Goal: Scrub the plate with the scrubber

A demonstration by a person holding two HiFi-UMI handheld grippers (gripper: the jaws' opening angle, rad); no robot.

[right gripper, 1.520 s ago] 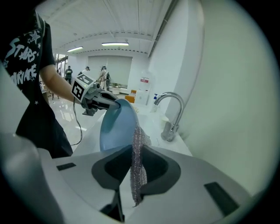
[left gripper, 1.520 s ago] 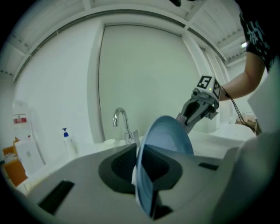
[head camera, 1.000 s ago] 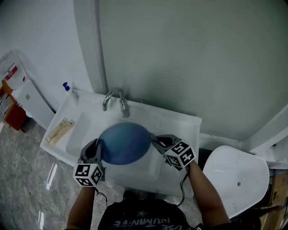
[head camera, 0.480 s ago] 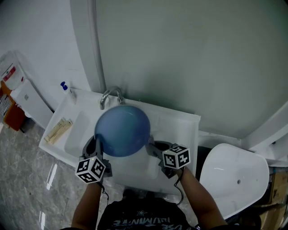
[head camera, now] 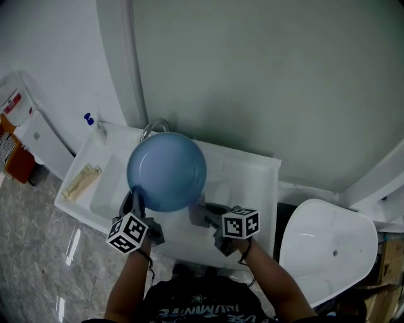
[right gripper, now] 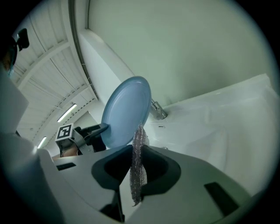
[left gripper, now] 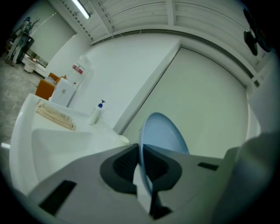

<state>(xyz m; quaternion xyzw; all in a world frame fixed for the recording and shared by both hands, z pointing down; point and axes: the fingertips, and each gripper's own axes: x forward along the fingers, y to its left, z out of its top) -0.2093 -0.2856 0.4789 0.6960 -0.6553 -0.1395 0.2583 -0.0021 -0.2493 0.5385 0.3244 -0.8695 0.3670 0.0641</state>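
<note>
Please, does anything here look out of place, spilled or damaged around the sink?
Nothing stands out. The round blue plate is held on edge over the white sink by the left hand-held gripper, and the right hand-held gripper holds the silvery mesh scrubber. No spill or damage shows.

So it's a pale grey-green wall panel (head camera: 265, 76) behind a white sink (head camera: 252, 170), plain white wall (head camera: 50, 57) to the left, grey marbled floor (head camera: 31, 252) below (looks glossy). Strip light (left gripper: 81, 8) on the ceiling, white rounded fixture (head camera: 322, 246) off right
</note>
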